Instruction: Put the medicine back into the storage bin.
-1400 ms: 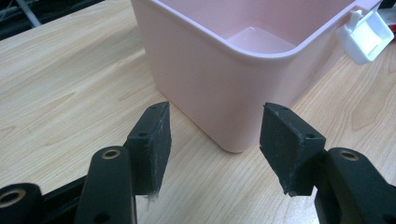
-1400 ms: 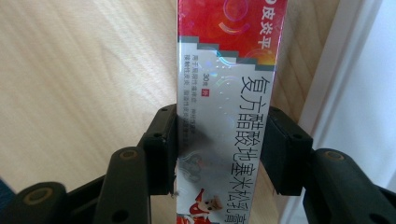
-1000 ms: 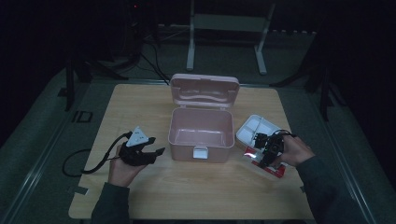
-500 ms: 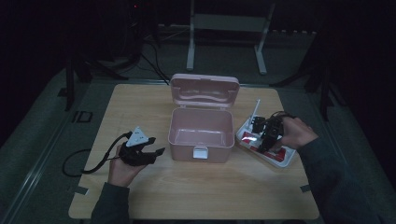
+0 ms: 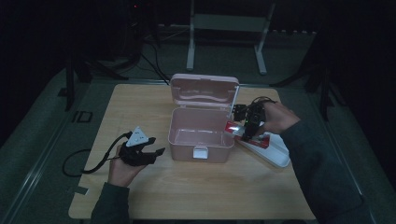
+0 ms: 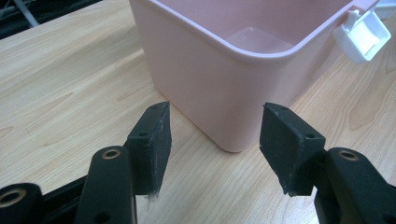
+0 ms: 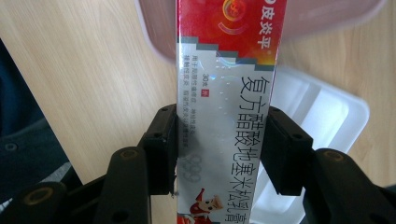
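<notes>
Right tool [image 7: 218,140] grips the red-and-silver carton [image 7: 224,93] by its sides — lifted above the pink box's [image 5: 201,140] right rim. That box stands lid-up, nothing visible inside; white tray [image 5: 275,154] beside it. Left tool [image 6: 215,140] gapes wide — resting near the box corner.

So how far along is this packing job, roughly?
Early to midway, by the look of it. Done: the pink box stands open with its lid up, its inside bare. In hand: the right claw grips a red-and-white ointment carton at the box's right rim. Left: lowering it in. The left claw waits open beside the box.
</notes>
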A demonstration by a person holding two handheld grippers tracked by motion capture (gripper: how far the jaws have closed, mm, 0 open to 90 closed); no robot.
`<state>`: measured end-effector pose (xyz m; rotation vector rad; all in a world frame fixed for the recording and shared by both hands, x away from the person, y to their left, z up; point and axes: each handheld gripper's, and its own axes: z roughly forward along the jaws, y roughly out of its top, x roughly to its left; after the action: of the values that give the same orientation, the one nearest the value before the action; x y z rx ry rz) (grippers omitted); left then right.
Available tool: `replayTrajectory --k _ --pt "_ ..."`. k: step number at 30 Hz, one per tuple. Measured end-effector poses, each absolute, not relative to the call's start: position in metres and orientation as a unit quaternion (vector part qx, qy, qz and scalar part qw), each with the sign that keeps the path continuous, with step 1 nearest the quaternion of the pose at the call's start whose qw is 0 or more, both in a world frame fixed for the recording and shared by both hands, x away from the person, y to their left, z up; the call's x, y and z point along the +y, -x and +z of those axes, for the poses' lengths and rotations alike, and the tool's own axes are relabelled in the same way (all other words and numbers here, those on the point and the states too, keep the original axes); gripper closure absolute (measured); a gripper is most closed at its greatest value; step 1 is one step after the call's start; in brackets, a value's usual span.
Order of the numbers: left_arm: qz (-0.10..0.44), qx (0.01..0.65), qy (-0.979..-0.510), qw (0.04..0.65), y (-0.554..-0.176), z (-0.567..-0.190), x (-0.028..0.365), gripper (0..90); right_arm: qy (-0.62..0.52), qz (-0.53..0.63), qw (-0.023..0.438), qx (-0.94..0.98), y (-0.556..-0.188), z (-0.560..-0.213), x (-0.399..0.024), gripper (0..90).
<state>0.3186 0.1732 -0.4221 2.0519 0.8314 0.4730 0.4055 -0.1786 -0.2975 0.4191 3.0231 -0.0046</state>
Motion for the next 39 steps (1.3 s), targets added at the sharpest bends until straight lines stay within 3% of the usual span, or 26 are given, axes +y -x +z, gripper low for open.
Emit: replayTrajectory --k 20,39 --pt "0.188 0.331 -0.82 0.427 -0.318 -0.422 0.173 43.4 -0.051 -0.009 0.033 0.998 -0.417 -0.305 -0.084 51.3" --pt "0.188 0.332 -0.819 0.428 -0.318 -0.423 0.174 43.4 -0.015 -0.018 0.013 1.0 -0.415 -0.329 -0.062 51.2"
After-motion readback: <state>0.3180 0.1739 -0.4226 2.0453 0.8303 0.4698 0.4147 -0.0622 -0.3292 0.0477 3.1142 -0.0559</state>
